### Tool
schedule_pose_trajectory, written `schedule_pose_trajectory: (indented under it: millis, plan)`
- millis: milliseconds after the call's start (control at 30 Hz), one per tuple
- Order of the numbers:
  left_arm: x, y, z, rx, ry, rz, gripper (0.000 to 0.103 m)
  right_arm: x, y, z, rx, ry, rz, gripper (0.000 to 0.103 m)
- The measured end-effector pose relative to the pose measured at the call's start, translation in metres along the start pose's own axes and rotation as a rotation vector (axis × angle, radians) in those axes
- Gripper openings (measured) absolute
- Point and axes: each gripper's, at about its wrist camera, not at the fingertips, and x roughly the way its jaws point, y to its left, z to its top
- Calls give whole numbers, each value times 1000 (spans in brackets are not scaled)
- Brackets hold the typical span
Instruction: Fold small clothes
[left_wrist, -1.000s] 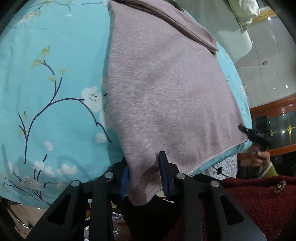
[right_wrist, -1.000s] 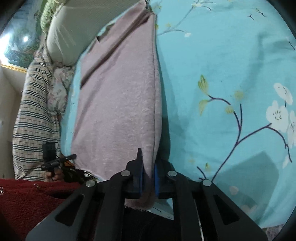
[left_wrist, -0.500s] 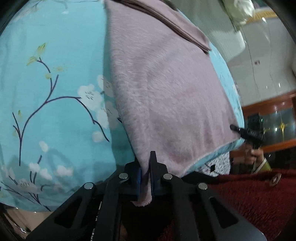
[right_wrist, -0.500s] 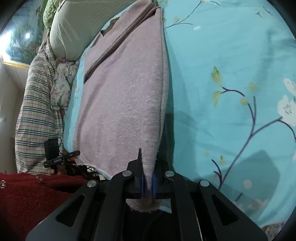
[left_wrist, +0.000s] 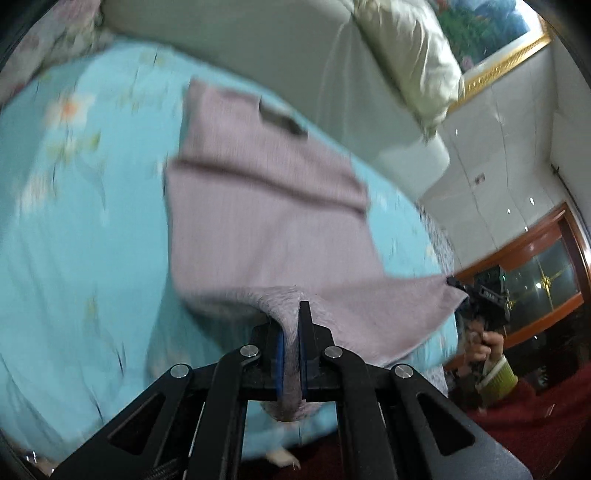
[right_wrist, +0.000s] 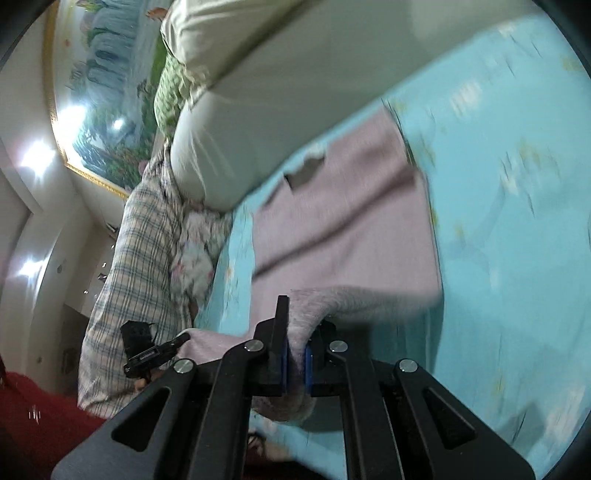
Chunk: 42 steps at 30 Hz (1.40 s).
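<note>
Lifted since earlier, one pink garment (left_wrist: 258, 221), hem pinched by two hand-held grippers, left hand-held gripper (left_wrist: 290, 332), right hand-held gripper (right_wrist: 294, 350)

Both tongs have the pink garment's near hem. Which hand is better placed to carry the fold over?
Neither alone. The left tongs and right tongs each clamp a near corner of the pink garment, hem lifted off the blue sheet; likely move both together.

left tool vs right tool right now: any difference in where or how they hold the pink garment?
1. The left tool pinches the left end of the pink garment's near hem; the right tool pinches the right end.
2. At the left tool the cloth humps over the pads; at the right tool it curls in from the right.

Shared: both are shut on the garment, with its near edge raised off the blue floral sheet and cloth hanging below the pads.
</note>
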Motion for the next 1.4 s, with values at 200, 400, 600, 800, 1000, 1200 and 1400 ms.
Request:
schedule_pose_trajectory:
  millis: [200, 400, 600, 800, 1000, 1200, 1400]
  plan:
    - [29, -13, 108, 57, -164, 103, 4, 58, -8, 86, -35, -75, -106, 7]
    - [85, -4, 187, 56, -198, 190, 4, 118, -27, 144, -55, -62, -188, 7]
    - [139, 42, 234, -25, -157, 279, 4, 177, -57, 172, -74, 10, -273, 7]
    - [185, 77, 247, -70, -107, 346, 5, 213, -94, 184, 6, 92, -315, 9]
    - [198, 86, 240, -123, -73, 350, 18, 171, -95, 179, 68, 10, -271, 36]
    - [177, 49, 194, -41, -59, 323, 49, 124, -74, 151, 16, -77, -228, 49]
    - [212, 14, 155, 39, 70, 234, 48, 203, -34, 81, -310, 326, -195, 44]
